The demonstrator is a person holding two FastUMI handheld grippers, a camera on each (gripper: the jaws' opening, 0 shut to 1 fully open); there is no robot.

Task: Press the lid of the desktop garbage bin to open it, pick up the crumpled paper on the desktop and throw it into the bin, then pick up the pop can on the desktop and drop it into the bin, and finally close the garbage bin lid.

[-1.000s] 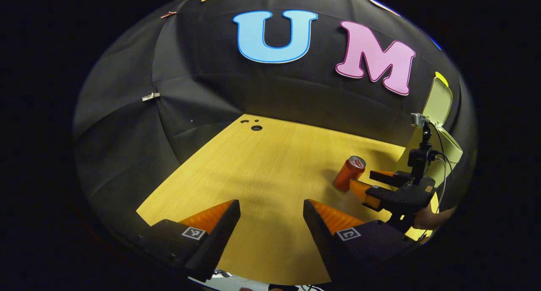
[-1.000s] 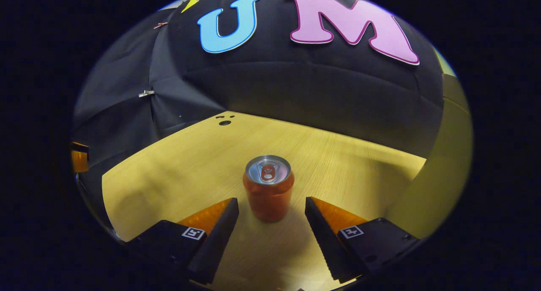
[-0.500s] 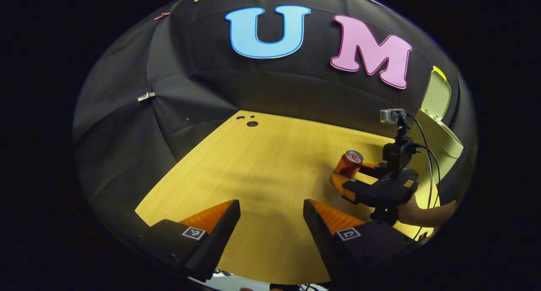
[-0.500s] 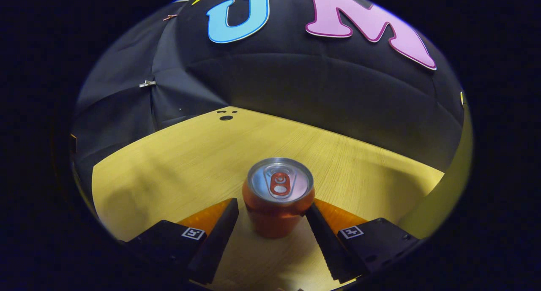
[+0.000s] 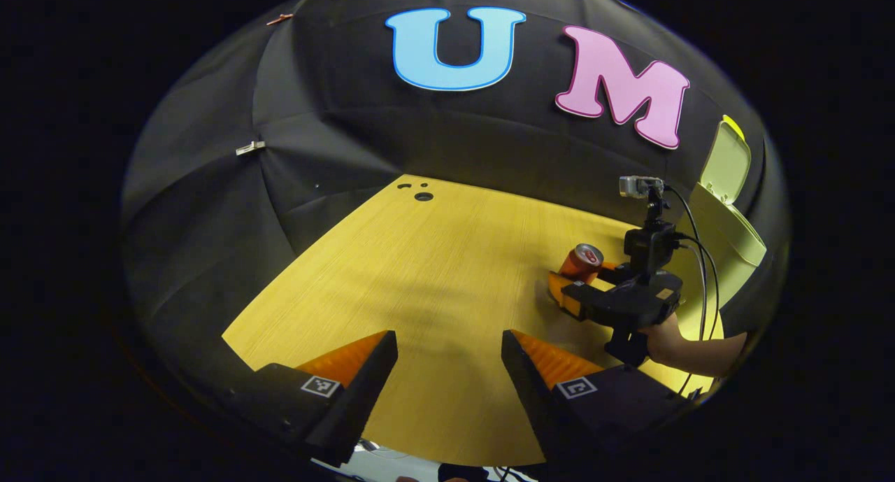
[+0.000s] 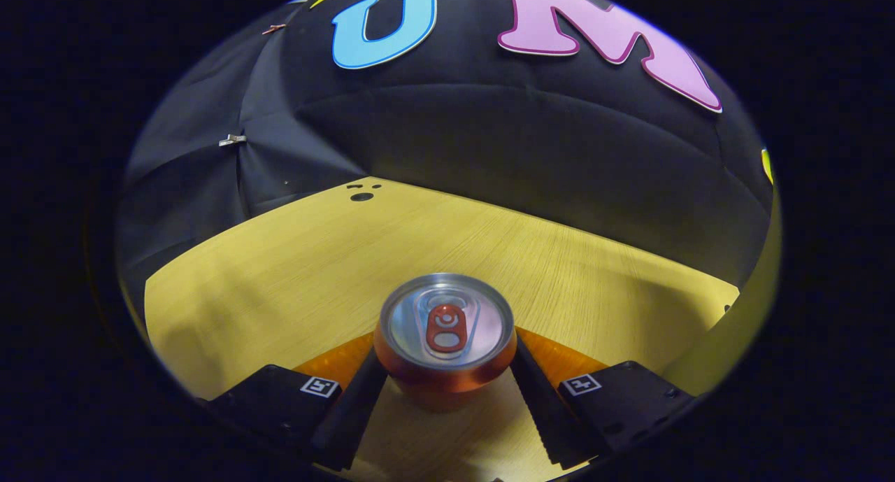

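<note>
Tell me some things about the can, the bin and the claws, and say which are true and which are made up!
1. The pop can stands upright between the right claw's fingers. True.
2. The bin's lid is closed. False: it stands open.
3. The left claw holds crumpled paper. False: it is open, with nothing between its fingers.
4. A hand holds the right claw. True.
5. The can lies on its side. False: its top faces up.

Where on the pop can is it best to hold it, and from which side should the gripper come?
Grip the pop can on its round side wall, below the rim, coming level from the near side. It stands upright on the table, and the right gripper already has one finger on each side of it.
</note>
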